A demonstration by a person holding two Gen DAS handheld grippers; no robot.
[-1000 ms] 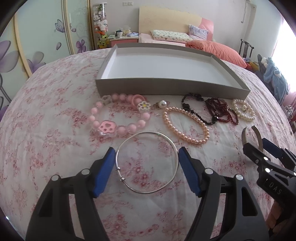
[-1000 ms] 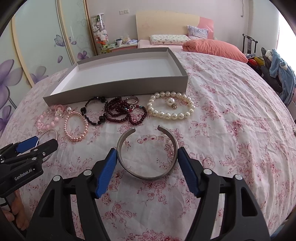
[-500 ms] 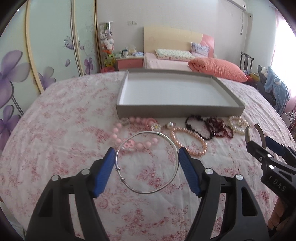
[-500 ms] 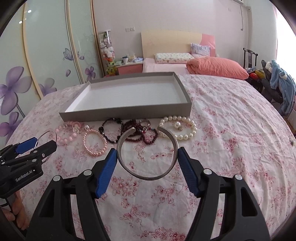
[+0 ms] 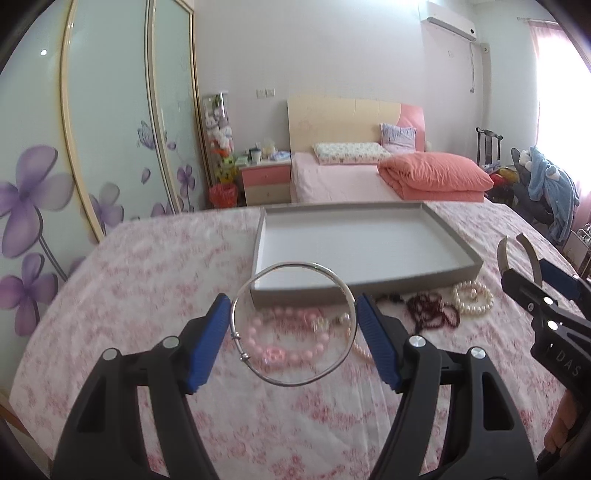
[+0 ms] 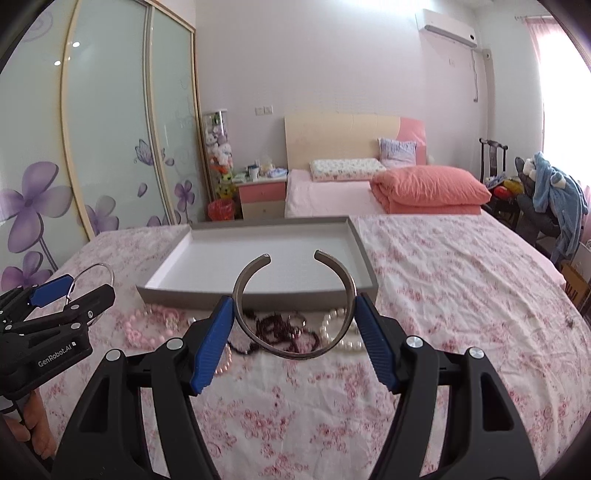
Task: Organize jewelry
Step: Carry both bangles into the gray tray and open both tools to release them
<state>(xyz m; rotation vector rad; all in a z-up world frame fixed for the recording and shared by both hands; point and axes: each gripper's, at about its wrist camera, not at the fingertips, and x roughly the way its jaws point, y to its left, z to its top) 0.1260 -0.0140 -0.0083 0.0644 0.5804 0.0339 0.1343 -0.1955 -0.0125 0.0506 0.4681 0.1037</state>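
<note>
Gripping a bangle [image 5: 293, 325] and cuff [image 6: 295, 304], both jaws hover before the tray [image 5: 369, 291].

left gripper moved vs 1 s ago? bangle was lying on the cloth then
Yes. The left gripper has lifted, carrying the silver bangle up: against the grey tray, the bangle now overlaps its front wall instead of lying below it.

floral cloth [image 6: 443, 280] spread over the near surface | bed [image 6: 332, 195] at far wall, cream-and-pink headboard [image 5: 351, 122] | folded coral quilt [image 6: 428, 190] on the bed, beside a patterned pillow [image 6: 345, 168] | pink nightstand [image 5: 264, 182] left of the bed | wardrobe doors with purple flowers [image 5: 33, 192] | air conditioner [image 6: 445, 22] high on wall | blue garment [image 5: 550, 184] over a chair
</note>
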